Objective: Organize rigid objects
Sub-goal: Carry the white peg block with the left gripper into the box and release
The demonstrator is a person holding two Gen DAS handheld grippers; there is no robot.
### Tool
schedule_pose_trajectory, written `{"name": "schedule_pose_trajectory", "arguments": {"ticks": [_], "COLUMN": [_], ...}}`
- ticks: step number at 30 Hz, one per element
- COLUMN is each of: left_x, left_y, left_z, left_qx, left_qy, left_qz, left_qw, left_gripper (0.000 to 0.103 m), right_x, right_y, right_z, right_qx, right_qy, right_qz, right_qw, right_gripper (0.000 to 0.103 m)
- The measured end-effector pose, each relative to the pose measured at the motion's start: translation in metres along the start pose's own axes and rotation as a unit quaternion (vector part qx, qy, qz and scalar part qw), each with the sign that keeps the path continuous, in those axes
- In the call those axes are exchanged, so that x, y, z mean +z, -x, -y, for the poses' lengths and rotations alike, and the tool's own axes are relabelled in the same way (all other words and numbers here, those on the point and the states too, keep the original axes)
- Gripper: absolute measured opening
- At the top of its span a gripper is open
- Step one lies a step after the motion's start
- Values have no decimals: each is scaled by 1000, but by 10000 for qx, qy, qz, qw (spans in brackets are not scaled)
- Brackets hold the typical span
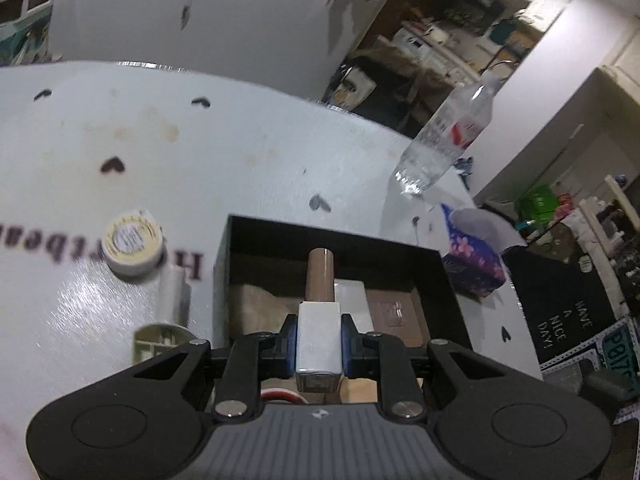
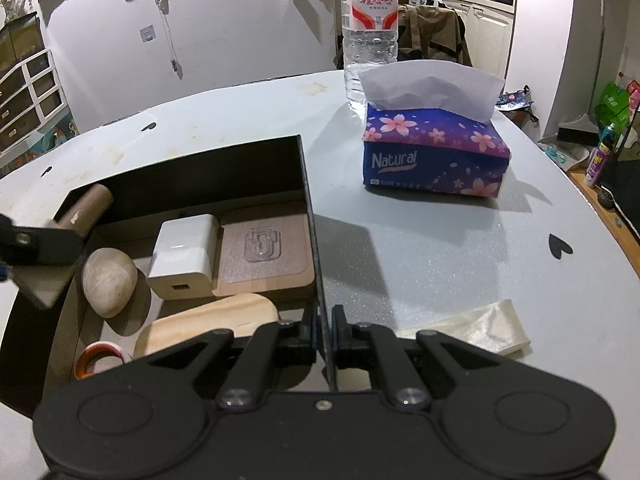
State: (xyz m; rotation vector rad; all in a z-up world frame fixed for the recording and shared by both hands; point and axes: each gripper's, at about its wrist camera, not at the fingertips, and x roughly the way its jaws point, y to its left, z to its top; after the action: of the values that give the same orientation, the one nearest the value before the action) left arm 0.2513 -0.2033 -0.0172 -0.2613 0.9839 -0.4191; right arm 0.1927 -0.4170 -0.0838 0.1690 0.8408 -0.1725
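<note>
A black open box (image 2: 306, 184) sits on the white table; it also shows in the left wrist view (image 1: 320, 236). Inside lie a white charger (image 2: 184, 256), a beige stone (image 2: 109, 282), a brown wooden coaster (image 2: 266, 252), a light wooden piece (image 2: 212, 322) and an orange-red tape ring (image 2: 98, 364). My left gripper (image 1: 319, 344) is shut on a white block with a brown cylinder top (image 1: 320, 320), held over the box; it appears at the left in the right wrist view (image 2: 84, 210). My right gripper (image 2: 324, 336) is shut on the box's right wall.
A cream tape roll (image 1: 131, 246), a white tube (image 1: 173, 292) and a beige plastic part (image 1: 160, 340) lie left of the box. A tissue box (image 2: 434, 152) and water bottle (image 2: 369, 28) stand beyond it. A translucent strip (image 2: 472, 328) lies at right.
</note>
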Motion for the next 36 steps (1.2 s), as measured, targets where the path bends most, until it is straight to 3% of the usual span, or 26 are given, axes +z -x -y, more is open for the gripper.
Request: {"name": "schedule_pose_trajectory", "arguments": {"ticks": [11,15,25,27,29,36], "left_x": [-4,-7,-10,-11,-11,-9], "left_y": [-31,-38,-38,-35,-33,-32], "left_z": [11,14,20,22,23,18], "left_qx": [537,506,512,531,578,662], "left_qy": [267,279,87,-92,-284,-246], "left_qz": [-240,-395,-450,-397,-384,-357], "left_qw": [9979,9975,9976,9978,9972,9969], "left_gripper": [22,23,37,33,18,17], "right_x": [-2,-2,-4,-4,-4,-4], "right_y": [0,1,1,1,1,1], "right_z": [3,4,6,6,5,5], "right_qx": [94,135,196,197,197,198], "right_qy": [-30,-38,-82,-82,-77,-80], "right_qz": [39,48,78,79,80,79], "right_qw": [9999,9999,9997,9997,9997,9997], "right_gripper": [6,6,6,6,6,6]}}
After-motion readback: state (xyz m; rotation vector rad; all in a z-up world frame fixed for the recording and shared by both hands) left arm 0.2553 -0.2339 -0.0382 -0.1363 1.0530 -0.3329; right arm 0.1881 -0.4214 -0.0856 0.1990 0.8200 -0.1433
